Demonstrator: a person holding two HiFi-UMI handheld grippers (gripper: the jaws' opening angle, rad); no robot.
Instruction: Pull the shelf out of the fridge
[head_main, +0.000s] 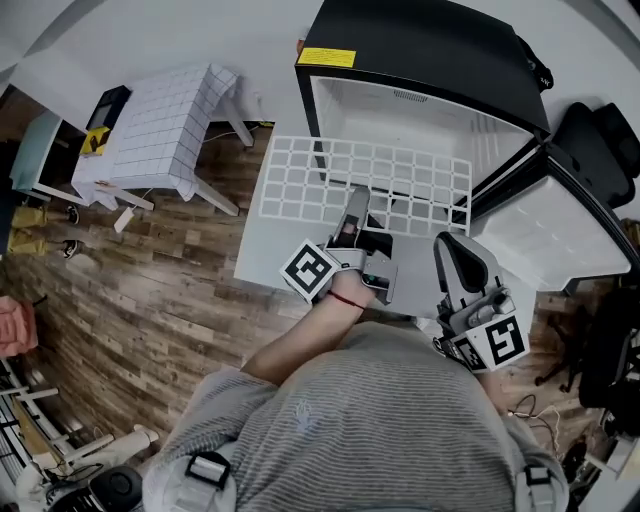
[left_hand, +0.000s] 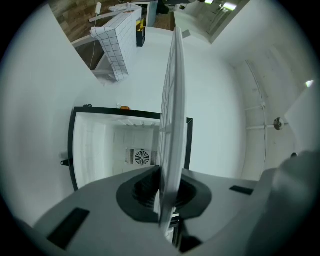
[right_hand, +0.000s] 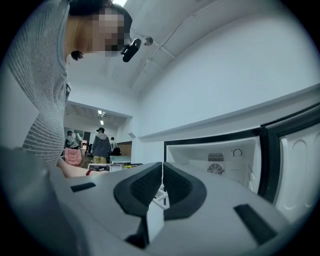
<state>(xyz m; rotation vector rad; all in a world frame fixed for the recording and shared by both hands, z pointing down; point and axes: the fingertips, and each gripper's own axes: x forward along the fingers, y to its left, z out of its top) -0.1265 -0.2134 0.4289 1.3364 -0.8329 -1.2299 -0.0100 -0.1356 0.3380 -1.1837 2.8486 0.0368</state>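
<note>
The black mini fridge (head_main: 420, 50) stands open, its door (head_main: 560, 230) swung out to the right. The white wire shelf (head_main: 370, 180) lies level in front of the opening, outside the white cabinet. My left gripper (head_main: 352, 225) is shut on the middle of the shelf's near edge. In the left gripper view the shelf (left_hand: 172, 125) runs edge-on between the pads of that gripper (left_hand: 164, 192), with the fridge interior (left_hand: 120, 145) behind. My right gripper (head_main: 452, 250) sits near the shelf's near right corner. Its jaws (right_hand: 162, 187) look shut with nothing between the pads.
A white table with a grid-pattern cloth (head_main: 165, 130) stands to the left on the wooden floor. A black chair (head_main: 600, 140) is behind the fridge door. The fridge sits on a pale board (head_main: 260, 250). Several people (right_hand: 100, 145) stand far off.
</note>
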